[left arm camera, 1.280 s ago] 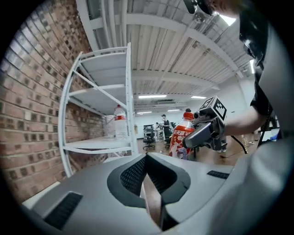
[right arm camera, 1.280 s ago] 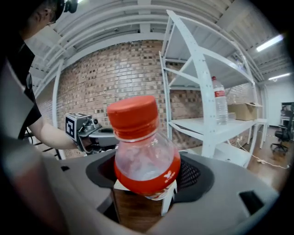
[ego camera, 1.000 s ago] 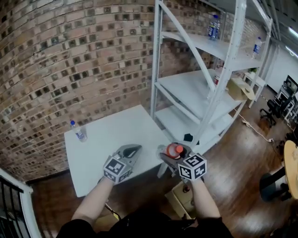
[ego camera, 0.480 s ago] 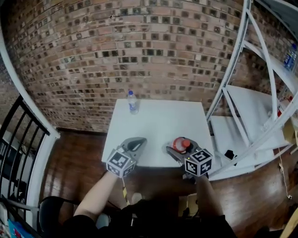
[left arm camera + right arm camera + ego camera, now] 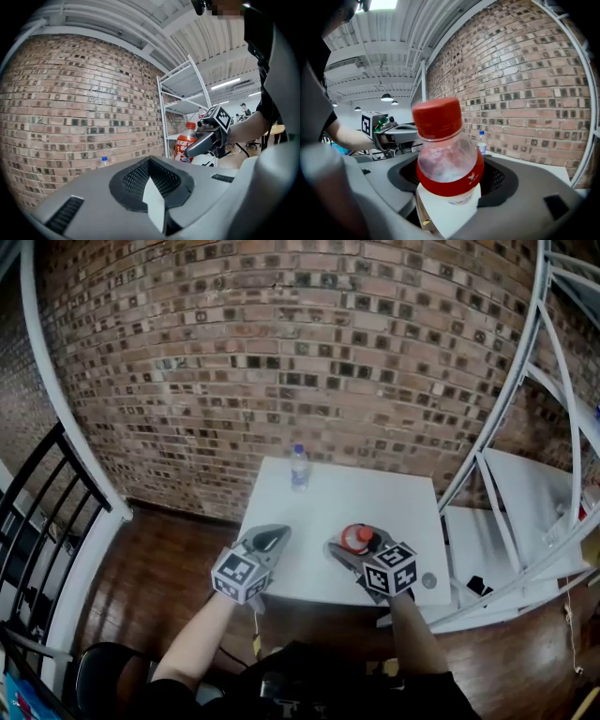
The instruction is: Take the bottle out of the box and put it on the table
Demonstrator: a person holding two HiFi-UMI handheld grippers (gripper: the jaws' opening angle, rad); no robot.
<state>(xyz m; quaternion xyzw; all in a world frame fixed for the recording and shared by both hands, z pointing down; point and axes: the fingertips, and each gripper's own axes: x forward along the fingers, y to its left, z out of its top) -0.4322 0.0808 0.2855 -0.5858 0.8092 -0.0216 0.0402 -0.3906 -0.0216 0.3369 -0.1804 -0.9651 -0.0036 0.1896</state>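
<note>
L gripper [image 5: 154, 199] fingers [image 5: 139, 179] shut together, nothing btwn them. Beyond, up R, the R gripper [image 5: 199, 144] clamps an orange-capped bottle [image 5: 184, 140] upright, w/ white shelf rack [image 5: 174, 101] behind. Small blue-capped water bottle [image 5: 104, 161] sits L, against brick wall [image 5: 79, 98].

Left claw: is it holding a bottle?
No, the left claw has its jaws together with nothing between them.
</note>
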